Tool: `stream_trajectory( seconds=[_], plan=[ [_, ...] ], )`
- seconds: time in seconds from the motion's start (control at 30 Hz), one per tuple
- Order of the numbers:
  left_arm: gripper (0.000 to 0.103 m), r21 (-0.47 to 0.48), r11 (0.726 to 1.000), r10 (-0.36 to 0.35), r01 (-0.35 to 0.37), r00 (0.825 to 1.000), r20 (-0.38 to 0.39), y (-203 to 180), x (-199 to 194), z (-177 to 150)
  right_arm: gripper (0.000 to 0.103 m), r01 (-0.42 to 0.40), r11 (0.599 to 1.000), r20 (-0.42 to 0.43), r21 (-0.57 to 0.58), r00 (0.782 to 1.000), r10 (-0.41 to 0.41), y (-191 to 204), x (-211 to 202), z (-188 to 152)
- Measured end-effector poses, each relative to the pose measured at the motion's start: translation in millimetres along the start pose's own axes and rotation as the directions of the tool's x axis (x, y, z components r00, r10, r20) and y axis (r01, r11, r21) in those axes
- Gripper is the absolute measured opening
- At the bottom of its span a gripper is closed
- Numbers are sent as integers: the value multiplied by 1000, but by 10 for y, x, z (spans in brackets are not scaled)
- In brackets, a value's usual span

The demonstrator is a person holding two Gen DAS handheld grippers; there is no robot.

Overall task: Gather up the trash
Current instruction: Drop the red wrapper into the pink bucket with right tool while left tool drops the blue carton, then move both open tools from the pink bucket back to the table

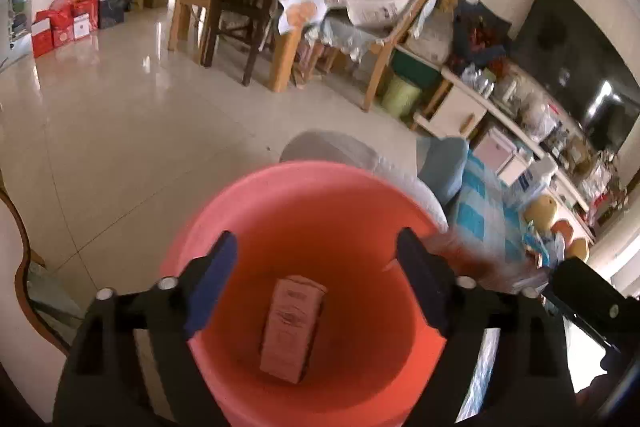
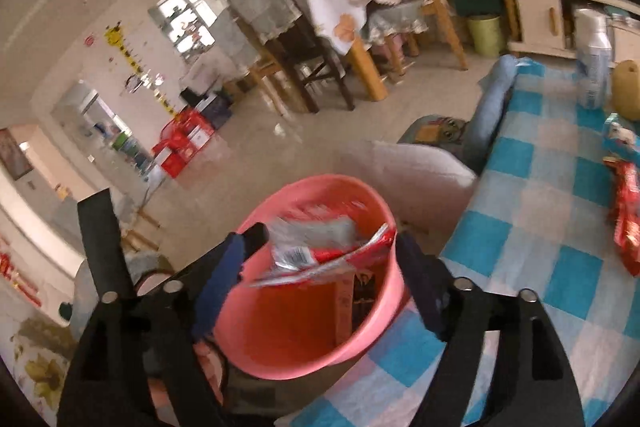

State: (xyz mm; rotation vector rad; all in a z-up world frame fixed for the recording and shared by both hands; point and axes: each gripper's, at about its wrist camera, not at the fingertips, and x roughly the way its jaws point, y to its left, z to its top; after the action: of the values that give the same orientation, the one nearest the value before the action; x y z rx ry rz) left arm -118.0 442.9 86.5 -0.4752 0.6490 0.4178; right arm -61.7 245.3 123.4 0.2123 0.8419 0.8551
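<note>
A pink bucket (image 1: pixel 280 211) fills the left wrist view, with a small pink carton (image 1: pixel 294 331) lying on its bottom. My left gripper (image 1: pixel 316 247) hangs open over the bucket's mouth with nothing between its fingers. In the right wrist view the same bucket (image 2: pixel 300 343) stands at the edge of a blue-checked tablecloth (image 2: pixel 540 227). My right gripper (image 2: pixel 322 245) is open above it. A blurred red and silver wrapper (image 2: pixel 320 255) sits loose between its fingers at the bucket's rim. The carton (image 2: pixel 345 303) leans inside the bucket.
More litter lies on the cloth at right: a red wrapper (image 2: pixel 626 223), a blue packet (image 2: pixel 618 139), a plastic bottle (image 2: pixel 594 67). A white padded seat (image 2: pixel 424 167) stands behind the bucket. Further back are a dining table with chairs (image 1: pixel 240 7) and a green bin (image 1: pixel 400 95).
</note>
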Motion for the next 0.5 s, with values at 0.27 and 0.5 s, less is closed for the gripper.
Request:
stream_trajectory(
  seconds=[0.27, 0.5],
  plan=[
    [95, 55, 998, -24, 19, 995, 95, -141, -180, -29, 89, 104, 994, 112, 37, 988, -108, -273, -504, -134],
    [95, 165, 986, -12, -9, 992, 129, -468, -241, -94, 94, 222, 975, 123, -8, 968, -220, -388, -843, -479]
  ],
)
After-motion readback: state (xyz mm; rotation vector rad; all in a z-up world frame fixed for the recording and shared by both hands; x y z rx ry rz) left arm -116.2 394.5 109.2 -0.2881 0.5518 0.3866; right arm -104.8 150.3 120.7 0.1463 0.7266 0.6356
